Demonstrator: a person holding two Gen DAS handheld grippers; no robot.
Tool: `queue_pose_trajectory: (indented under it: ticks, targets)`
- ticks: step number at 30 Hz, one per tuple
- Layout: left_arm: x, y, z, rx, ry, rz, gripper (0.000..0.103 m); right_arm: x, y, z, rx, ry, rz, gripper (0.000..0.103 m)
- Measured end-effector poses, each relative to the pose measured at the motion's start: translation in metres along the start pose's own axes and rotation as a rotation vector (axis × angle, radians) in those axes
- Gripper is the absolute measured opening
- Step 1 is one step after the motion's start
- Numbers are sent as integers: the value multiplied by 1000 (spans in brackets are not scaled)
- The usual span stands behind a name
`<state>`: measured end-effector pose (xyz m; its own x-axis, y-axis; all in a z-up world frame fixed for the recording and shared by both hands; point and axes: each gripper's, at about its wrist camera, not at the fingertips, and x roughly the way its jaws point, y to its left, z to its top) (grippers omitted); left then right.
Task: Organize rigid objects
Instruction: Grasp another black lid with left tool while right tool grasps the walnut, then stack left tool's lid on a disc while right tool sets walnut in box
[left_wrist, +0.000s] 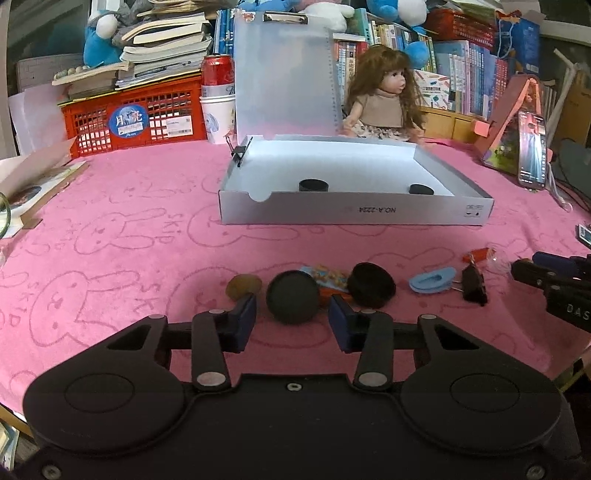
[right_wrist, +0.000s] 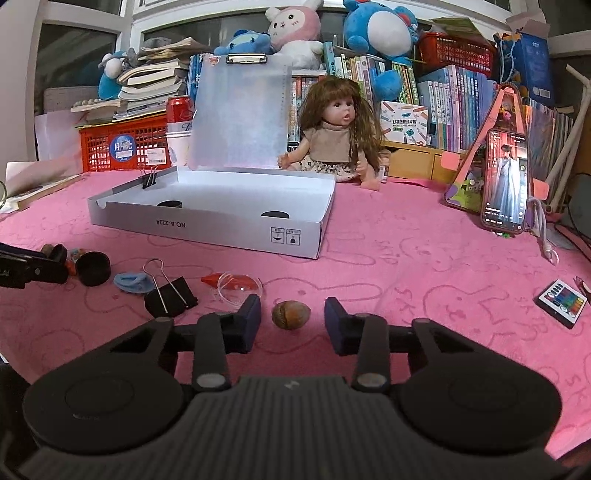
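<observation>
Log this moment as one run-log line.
left gripper: open around round black cap | right gripper: open around brown walnut-like nut

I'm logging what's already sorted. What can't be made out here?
- Discs in the box: right view, front wall hides their lower parts.
- Orange packet: left view, black caps cover most of it.
- Right gripper: left view, cut by the frame edge.

You are looking low and forward along each gripper across the pink counter (left_wrist: 147, 206), both cameras facing the white box (left_wrist: 351, 214) and doll (right_wrist: 332, 140), sharing that middle clutter close up.
</observation>
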<state>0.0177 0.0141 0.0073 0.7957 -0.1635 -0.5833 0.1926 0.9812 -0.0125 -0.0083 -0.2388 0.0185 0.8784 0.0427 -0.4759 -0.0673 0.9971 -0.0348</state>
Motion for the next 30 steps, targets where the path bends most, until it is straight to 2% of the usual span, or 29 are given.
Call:
queue_pose_trajectory:
  ticks: [7, 9, 10, 14, 30]
  targets:
    - [6, -2, 3, -10, -8, -12, 42, 3, 3, -2, -1, 10, 4, 32]
    - [6, -4, 3, -4, -11, -1, 37, 3, 3, -2, -4, 8, 3, 27]
    - [6, -4, 3, -5, -12, 3, 31, 2, 4, -1, -5, 8, 4, 27]
    - [2, -2, 6, -29, -12, -9, 31, 0, 4, 1, -8, 2, 4, 27]
    - [-4, -10, 29, -22, -44, -4, 30, 4, 4, 19, 37, 6, -17, 27]
